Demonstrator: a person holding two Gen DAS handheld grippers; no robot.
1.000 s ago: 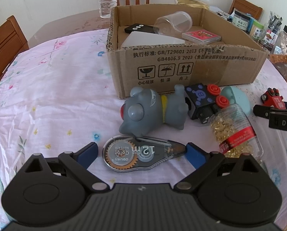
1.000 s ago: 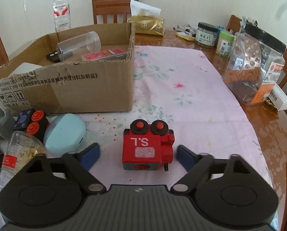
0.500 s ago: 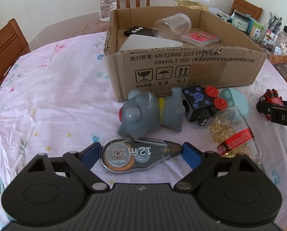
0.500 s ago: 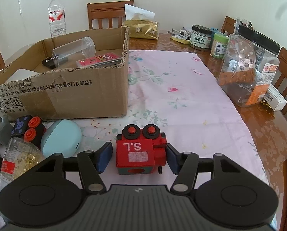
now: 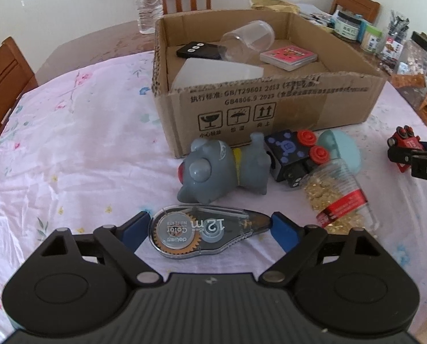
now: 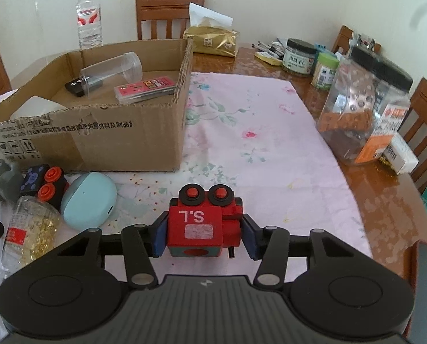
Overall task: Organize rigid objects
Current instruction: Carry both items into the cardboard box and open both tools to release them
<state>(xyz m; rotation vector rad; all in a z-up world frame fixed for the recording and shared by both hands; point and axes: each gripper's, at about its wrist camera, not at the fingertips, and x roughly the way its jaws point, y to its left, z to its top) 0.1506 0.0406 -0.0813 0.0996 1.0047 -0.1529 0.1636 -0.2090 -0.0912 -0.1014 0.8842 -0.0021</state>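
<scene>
My left gripper (image 5: 210, 229) is closed on a clear correction tape dispenser (image 5: 207, 233), its blue pads touching both ends, just above the tablecloth. My right gripper (image 6: 203, 236) is shut on a red toy train block (image 6: 203, 228), held off the cloth; the train also shows in the left wrist view (image 5: 404, 143). An open cardboard box (image 5: 270, 114) stands beyond, holding a clear cup (image 5: 247, 40), a black remote (image 5: 197, 51), a pink card case (image 5: 289, 57) and a white lid (image 5: 219, 73).
On the cloth before the box lie a grey toy dog (image 5: 222, 169), a black block with red knobs (image 5: 293, 157), a light-blue case (image 6: 90, 200) and a jar of gold bits (image 5: 336, 197). Jars (image 6: 365, 106), a tissue pack (image 6: 212, 40), a water bottle (image 6: 88, 17) and chairs ring the table.
The right gripper's pads closed in on the red train and now grip it. The left gripper's pads closed onto the tape dispenser and lifted slightly.
</scene>
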